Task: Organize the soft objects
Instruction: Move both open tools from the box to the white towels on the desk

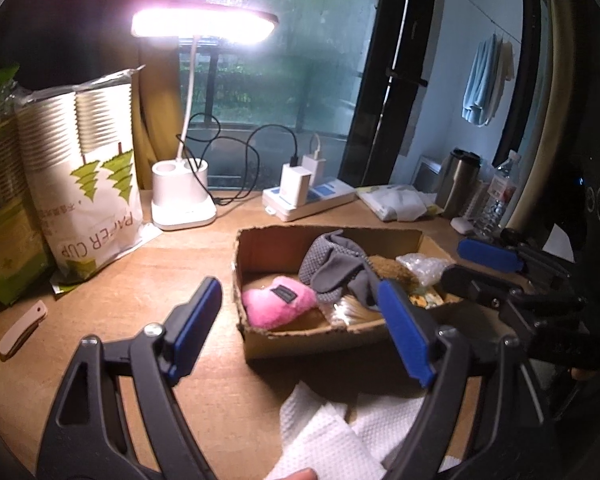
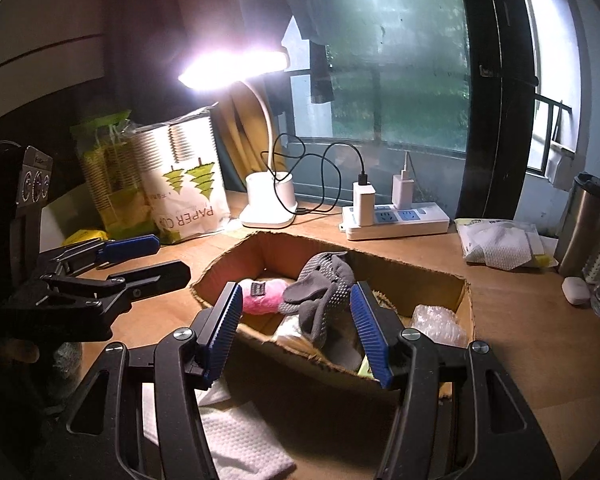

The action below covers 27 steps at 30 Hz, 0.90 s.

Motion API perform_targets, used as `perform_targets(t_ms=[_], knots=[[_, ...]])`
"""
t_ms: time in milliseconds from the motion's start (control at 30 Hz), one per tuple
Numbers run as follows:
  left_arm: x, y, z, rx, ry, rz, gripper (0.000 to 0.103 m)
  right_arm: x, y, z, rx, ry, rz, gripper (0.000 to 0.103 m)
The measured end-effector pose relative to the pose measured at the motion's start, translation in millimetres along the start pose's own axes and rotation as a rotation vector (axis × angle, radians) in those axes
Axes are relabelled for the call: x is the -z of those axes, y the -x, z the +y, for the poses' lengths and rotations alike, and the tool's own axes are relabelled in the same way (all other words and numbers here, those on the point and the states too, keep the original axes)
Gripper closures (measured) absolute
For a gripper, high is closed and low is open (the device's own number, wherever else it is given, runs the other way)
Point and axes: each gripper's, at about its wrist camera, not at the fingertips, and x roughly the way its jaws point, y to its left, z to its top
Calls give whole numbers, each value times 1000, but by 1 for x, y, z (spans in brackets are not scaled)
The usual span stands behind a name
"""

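The cardboard box (image 1: 332,340) sits on the wooden worktop (image 1: 140,320) in front of the desk lamp (image 1: 184,196) and the power strip (image 1: 312,200). Inside the box lie a pink plush item (image 1: 278,306), a grey textured cloth (image 1: 336,268), a brown fuzzy item (image 1: 392,268) and a clear plastic bag (image 1: 424,266). The pink plush item rests at the box's left end, just beside the grey textured cloth.

The left gripper (image 1: 300,336) hovers near the box's front wall with its fingers spread and nothing between them. The right gripper (image 2: 296,332) hovers above the box's near edge, also spread and holding nothing; the grey textured cloth shows between its fingers, not touching them.

White paper towel (image 1: 328,440) lies on the worktop in front of the box. A bag of paper cups (image 1: 88,176) stands at the left.
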Motion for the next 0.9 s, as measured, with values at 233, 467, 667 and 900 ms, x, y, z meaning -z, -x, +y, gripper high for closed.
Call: perform_targets(t_ms=[233, 467, 667, 900], knots=[[14, 15, -4, 13, -6, 9, 21, 11, 15, 12, -11, 8, 1, 43], [28, 24, -4, 17, -7, 24, 21, 23, 22, 22, -18, 28, 24, 43], [42, 28, -3, 4, -20, 49, 21, 41, 24, 27, -23, 22, 60, 43], [62, 28, -5, 6, -28, 105, 21, 67, 18, 32, -34, -4, 126, 43]])
